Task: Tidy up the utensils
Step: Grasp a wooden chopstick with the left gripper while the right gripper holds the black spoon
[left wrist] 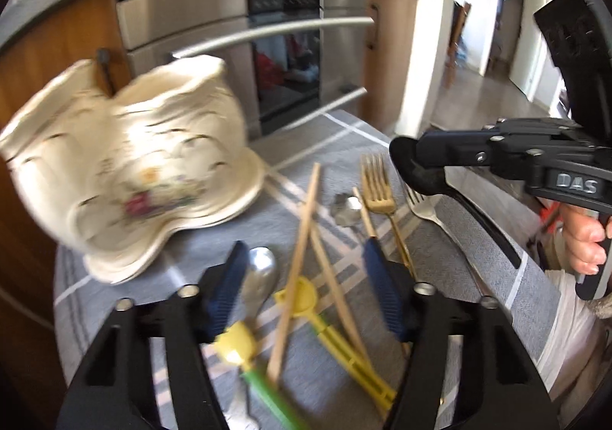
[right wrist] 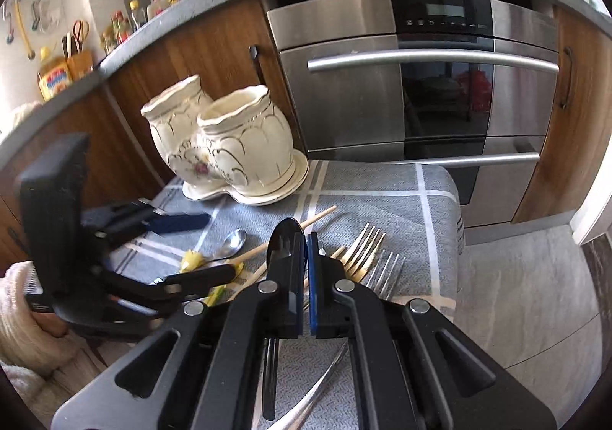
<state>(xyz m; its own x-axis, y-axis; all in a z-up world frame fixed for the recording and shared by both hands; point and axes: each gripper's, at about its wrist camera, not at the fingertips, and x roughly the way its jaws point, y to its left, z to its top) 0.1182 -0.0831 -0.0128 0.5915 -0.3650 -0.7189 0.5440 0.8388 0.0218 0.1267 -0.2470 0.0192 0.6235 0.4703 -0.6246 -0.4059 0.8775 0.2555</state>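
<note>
The cream twin-pot ceramic holder (right wrist: 225, 139) stands ahead-left of the right gripper (right wrist: 306, 258), ready to receive cutlery. That gripper is clamped on a black spoon (right wrist: 287, 242), lifted clear. The left gripper (left wrist: 302, 277) hangs half-open over a silver spoon (left wrist: 260, 277) and chopsticks (left wrist: 302, 250), gripping nothing.

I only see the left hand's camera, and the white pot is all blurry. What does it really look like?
Observer: It's a cream holder: two joined jars on one saucer, with nothing sticking out.
Operator: Is the other gripper holding something?
Observer: Yes. The right gripper is shut on a black spoon.
Operator: What's up on the counter?
Observer: A row of bottles, towards the left of the right wrist picture.
</note>
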